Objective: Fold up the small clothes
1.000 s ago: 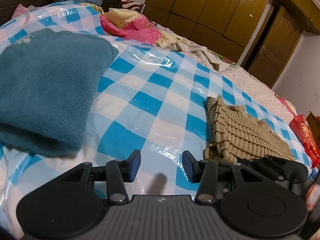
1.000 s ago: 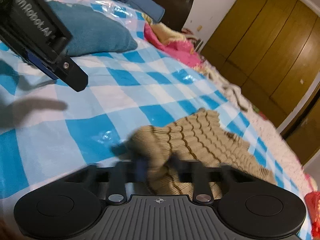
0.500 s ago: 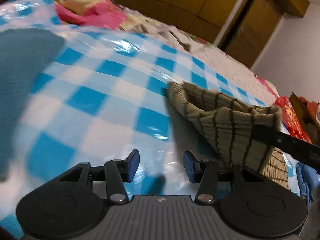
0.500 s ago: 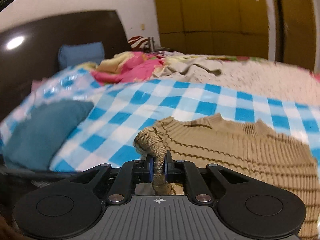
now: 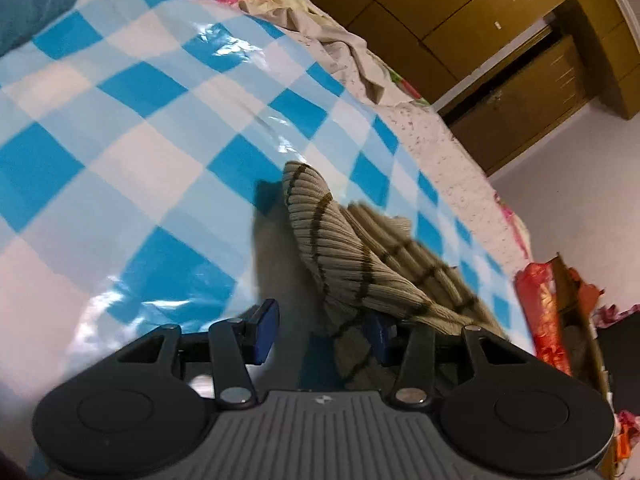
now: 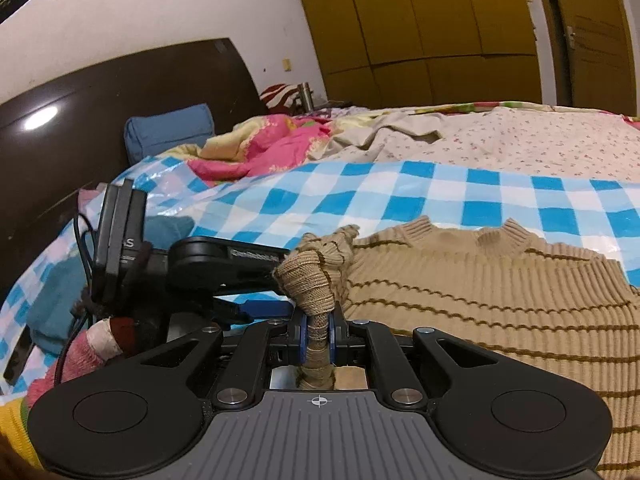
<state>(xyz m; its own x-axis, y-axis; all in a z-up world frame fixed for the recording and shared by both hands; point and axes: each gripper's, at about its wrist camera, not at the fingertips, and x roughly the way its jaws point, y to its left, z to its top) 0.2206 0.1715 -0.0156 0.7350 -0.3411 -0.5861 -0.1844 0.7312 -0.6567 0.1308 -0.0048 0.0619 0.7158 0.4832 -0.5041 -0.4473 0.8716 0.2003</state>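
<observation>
A small tan ribbed sweater with dark stripes (image 6: 480, 300) lies on the blue and white checked sheet (image 6: 400, 188). My right gripper (image 6: 318, 334) is shut on a bunched sleeve or corner of it and holds that part lifted. In the left wrist view the sweater (image 5: 352, 256) is raised in a fold. My left gripper (image 5: 324, 326) is open, with a hanging part of the sweater between its pads and over the right pad. The left gripper also shows in the right wrist view (image 6: 240, 264), just left of the pinched fabric.
A teal folded cloth (image 5: 28, 4) lies far left on the sheet. Pink and yellow bedding (image 6: 260, 148) and a blue pillow (image 6: 168, 130) lie by the dark headboard. Wooden wardrobes (image 6: 440, 20) stand behind. A red bag (image 5: 540, 304) sits off the bed's right edge.
My right gripper closed on the sweater's corner and lifted it. My left gripper swung right from the teal cloth to the sweater, which now hangs between its open pads.
</observation>
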